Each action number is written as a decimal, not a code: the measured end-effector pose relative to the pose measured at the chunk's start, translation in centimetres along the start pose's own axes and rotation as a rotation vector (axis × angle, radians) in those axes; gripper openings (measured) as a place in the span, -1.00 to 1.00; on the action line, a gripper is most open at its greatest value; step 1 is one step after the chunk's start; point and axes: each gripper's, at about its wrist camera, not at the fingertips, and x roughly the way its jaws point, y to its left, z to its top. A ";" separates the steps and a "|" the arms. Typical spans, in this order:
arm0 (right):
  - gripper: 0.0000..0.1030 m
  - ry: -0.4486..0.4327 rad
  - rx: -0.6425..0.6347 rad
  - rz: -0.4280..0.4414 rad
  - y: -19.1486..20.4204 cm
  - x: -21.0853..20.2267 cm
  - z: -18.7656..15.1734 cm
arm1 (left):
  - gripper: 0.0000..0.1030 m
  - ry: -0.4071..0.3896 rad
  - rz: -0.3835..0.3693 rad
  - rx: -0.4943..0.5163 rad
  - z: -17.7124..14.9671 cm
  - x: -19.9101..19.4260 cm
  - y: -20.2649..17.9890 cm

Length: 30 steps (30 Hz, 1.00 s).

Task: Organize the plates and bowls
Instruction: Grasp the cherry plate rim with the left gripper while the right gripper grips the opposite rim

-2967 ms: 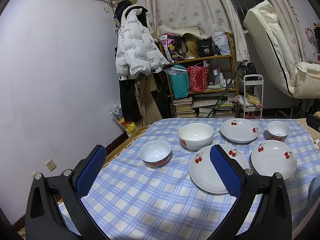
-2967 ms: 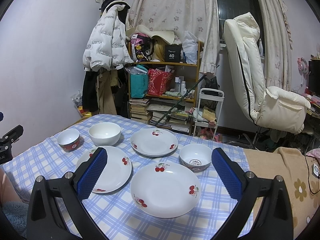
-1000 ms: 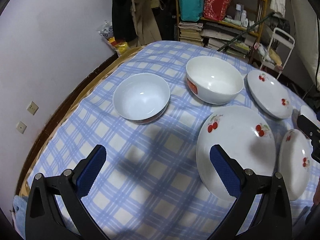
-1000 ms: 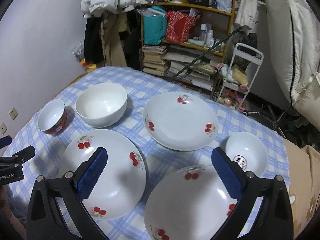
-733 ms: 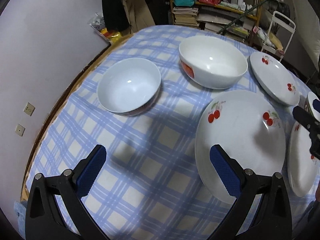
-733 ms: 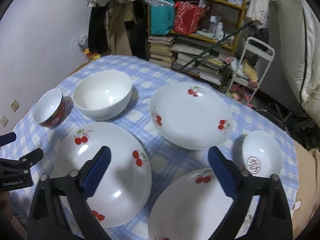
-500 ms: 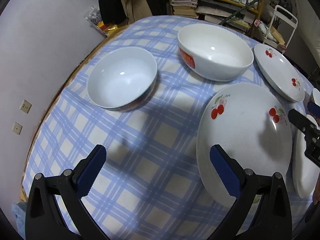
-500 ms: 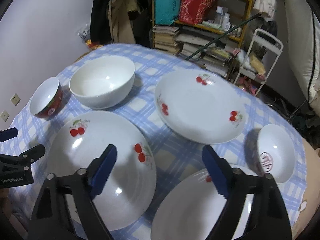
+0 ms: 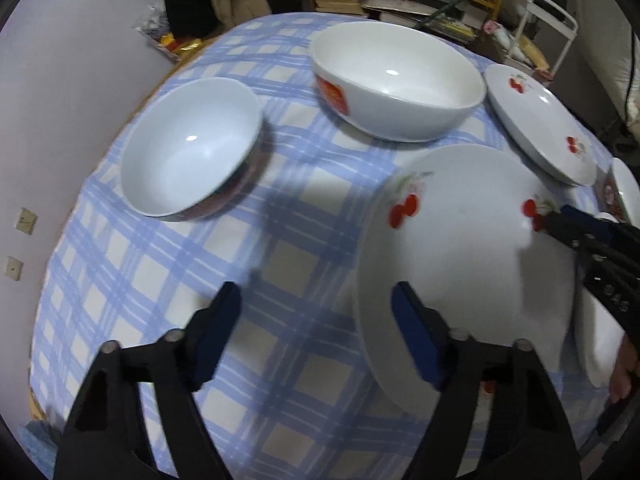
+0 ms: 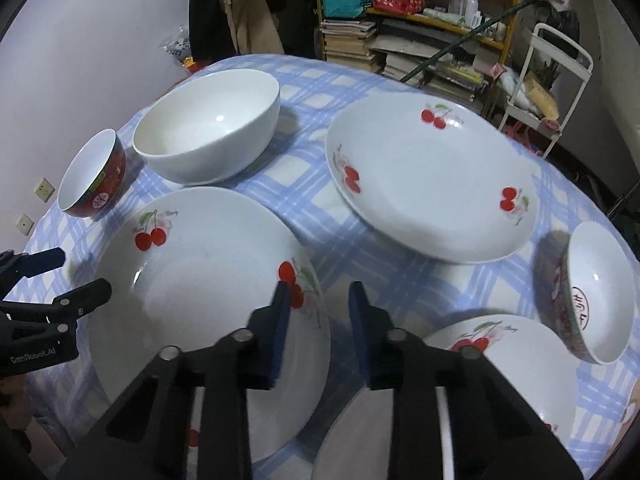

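A white cherry-print plate (image 9: 464, 248) (image 10: 200, 280) lies on the blue checked tablecloth (image 9: 168, 264). My left gripper (image 9: 316, 320) is open and straddles its left rim. My right gripper (image 10: 316, 320) is open but narrowed, its jaws on either side of the plate's right rim; it shows in the left wrist view (image 9: 580, 232). Beyond stand a small red-sided bowl (image 9: 188, 148) (image 10: 90, 176), a large white bowl (image 9: 396, 80) (image 10: 208, 124) and a second cherry plate (image 9: 540, 124) (image 10: 432, 184). A third plate (image 10: 500, 360) and another small bowl (image 10: 596, 292) are at right.
A white wall (image 9: 60, 80) runs along the table's left side. Behind the table are a cluttered bookshelf (image 10: 420, 20), hanging clothes (image 10: 248, 8) and a white trolley (image 10: 560, 76).
Both grippers have dropped and moved in to the near cherry plate from either side. Both have narrowed, the right one far more. The dishes have not moved.
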 end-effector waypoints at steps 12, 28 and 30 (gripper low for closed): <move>-0.76 0.022 -0.006 -0.005 0.3 0.0 -0.3 | -0.44 0.028 -0.066 0.032 0.3 1.4 -1.5; -0.77 0.030 0.011 0.031 1.2 -2.0 -1.9 | -0.65 0.041 -0.155 -0.049 -0.5 -0.4 -0.1; -0.77 0.031 0.028 0.039 1.2 -2.5 -2.4 | -0.65 0.051 -0.171 -0.056 -1.0 -0.8 0.4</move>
